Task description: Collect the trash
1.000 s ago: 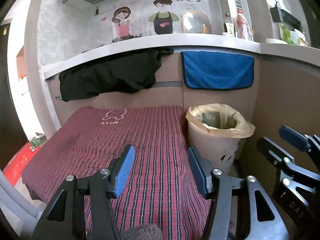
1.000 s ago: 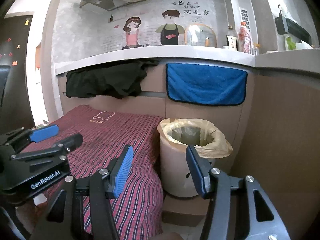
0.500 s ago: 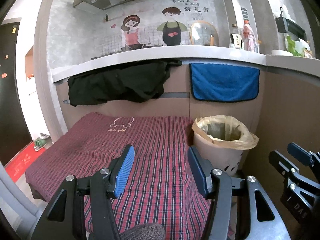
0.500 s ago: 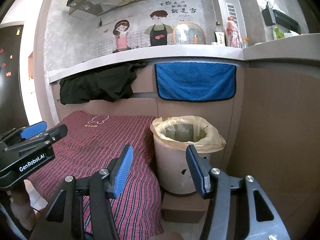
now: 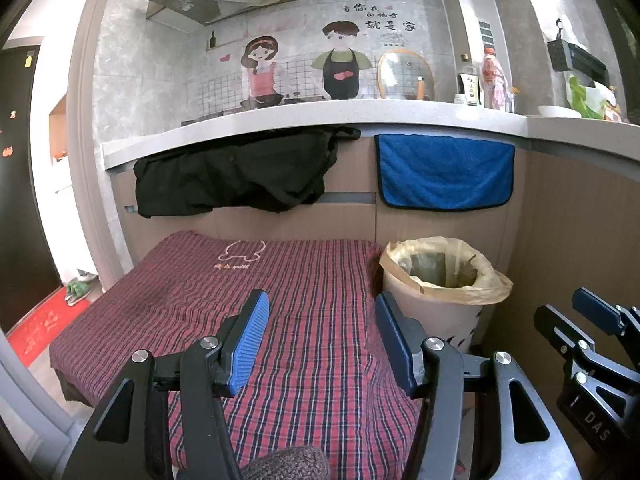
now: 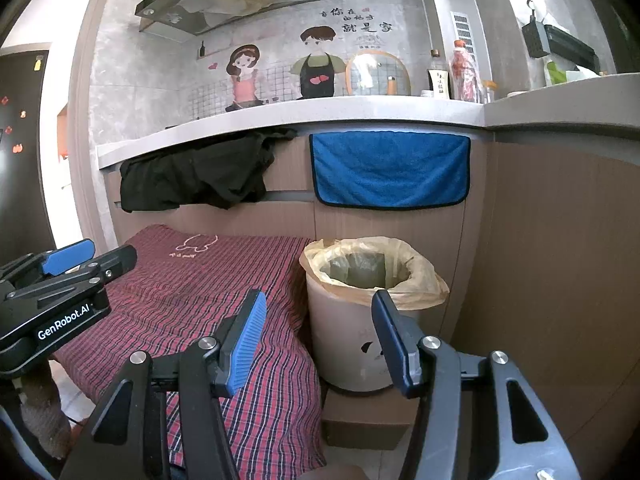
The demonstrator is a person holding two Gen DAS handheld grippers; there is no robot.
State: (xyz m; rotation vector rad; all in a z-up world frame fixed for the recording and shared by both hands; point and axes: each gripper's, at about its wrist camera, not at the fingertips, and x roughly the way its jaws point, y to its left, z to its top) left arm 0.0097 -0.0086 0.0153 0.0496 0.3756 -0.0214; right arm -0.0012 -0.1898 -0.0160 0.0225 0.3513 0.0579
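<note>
A beige trash bin (image 5: 436, 308) with a yellowish bag liner stands on a small box at the right end of a table under a red plaid cloth (image 5: 240, 300). It also shows in the right wrist view (image 6: 352, 340). My left gripper (image 5: 320, 336) is open and empty above the cloth, left of the bin. My right gripper (image 6: 318, 334) is open and empty in front of the bin. No loose trash shows on the cloth. Each gripper shows in the other's view: the right one (image 5: 592, 332), the left one (image 6: 80, 264).
A black garment (image 5: 240, 172) and a blue towel (image 5: 444, 172) hang from the grey counter edge (image 5: 320, 120) behind the table. A brown cabinet wall (image 6: 560, 260) stands to the right of the bin. Bottles (image 5: 492, 80) stand on the counter. A red mat (image 5: 40, 328) lies on the floor at left.
Both grippers have drawn back and tilted upward, so the table and bin sit lower and smaller in view. Both stay open and empty.
</note>
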